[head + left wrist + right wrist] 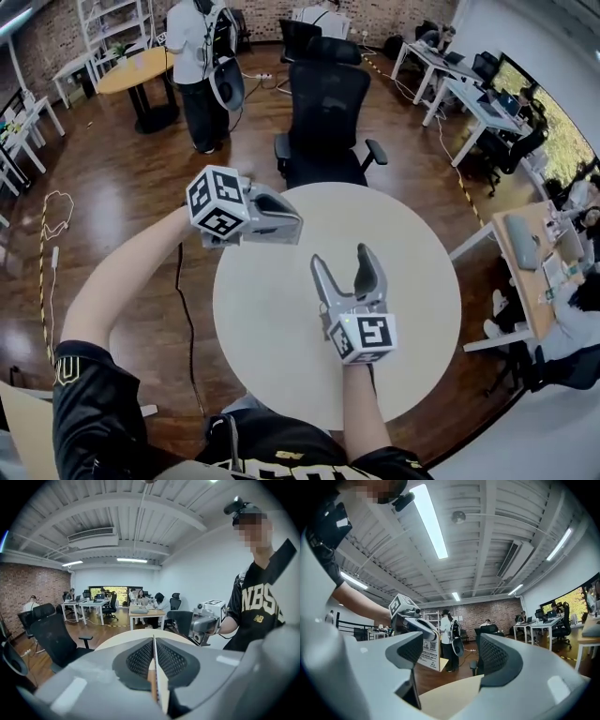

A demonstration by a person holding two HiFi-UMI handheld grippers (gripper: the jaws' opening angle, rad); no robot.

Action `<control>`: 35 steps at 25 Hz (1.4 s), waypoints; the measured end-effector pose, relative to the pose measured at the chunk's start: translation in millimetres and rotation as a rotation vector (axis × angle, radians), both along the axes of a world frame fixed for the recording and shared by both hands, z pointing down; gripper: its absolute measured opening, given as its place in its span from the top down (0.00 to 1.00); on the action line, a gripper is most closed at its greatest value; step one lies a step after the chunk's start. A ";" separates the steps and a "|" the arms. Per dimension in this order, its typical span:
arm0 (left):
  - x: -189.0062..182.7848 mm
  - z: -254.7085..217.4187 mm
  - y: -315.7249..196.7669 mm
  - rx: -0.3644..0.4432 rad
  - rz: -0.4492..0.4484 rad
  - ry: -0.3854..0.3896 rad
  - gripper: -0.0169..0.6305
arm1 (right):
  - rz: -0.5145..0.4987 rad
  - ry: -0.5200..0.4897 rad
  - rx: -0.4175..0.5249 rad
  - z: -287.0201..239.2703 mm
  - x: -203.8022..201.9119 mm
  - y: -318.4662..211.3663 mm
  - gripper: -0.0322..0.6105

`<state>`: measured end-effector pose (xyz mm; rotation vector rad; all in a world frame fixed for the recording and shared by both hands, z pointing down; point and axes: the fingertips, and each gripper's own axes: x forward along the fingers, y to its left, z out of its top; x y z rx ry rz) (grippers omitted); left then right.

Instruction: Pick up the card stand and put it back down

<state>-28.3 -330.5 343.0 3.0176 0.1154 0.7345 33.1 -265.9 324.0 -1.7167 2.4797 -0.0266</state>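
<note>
The card stand [427,653] is a white printed card with a QR code on a pale base. It hangs clear of the round white table [281,309], near its left rim. My left gripper [295,225] is shut on its top edge. In the left gripper view the card stand [157,679] shows edge-on, pinched between the black pads [140,660]. In the head view the left gripper hides it. My right gripper [347,262] stands over the middle of the table, pointing away from me, open with nothing between its fingers. It shows as my right gripper [206,623] to the left gripper's right.
A black office chair [323,112] stands at the table's far edge. A person [197,56] stands beyond it, beside a round wooden table [136,70]. Desks with screens [469,94] line the right side. A cable [52,225] lies on the wooden floor at left.
</note>
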 end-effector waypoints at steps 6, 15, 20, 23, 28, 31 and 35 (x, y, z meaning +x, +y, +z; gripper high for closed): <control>-16.9 -54.5 21.4 0.091 -0.126 0.034 0.95 | -0.002 -0.024 0.077 -38.6 -4.2 8.8 0.35; -34.0 -66.8 27.7 0.141 -0.447 0.073 0.95 | 0.039 -0.009 0.130 -63.3 15.8 21.6 0.35; -37.8 -51.6 33.8 0.198 -0.581 0.138 0.95 | 0.092 -0.001 0.098 -54.0 36.3 26.3 0.35; -43.9 -38.9 32.3 0.230 -0.651 0.189 0.95 | 0.123 0.001 0.068 -41.3 46.2 32.4 0.35; -59.5 -20.4 23.9 0.207 -0.807 0.286 0.95 | 0.145 -0.022 0.008 -19.3 50.1 36.8 0.35; -63.3 -4.5 26.5 0.221 -0.882 0.318 0.95 | 0.168 -0.045 -0.013 -8.8 52.9 40.3 0.35; -60.7 10.2 34.9 0.263 -0.936 0.352 0.95 | 0.191 -0.033 -0.034 1.0 54.1 41.0 0.35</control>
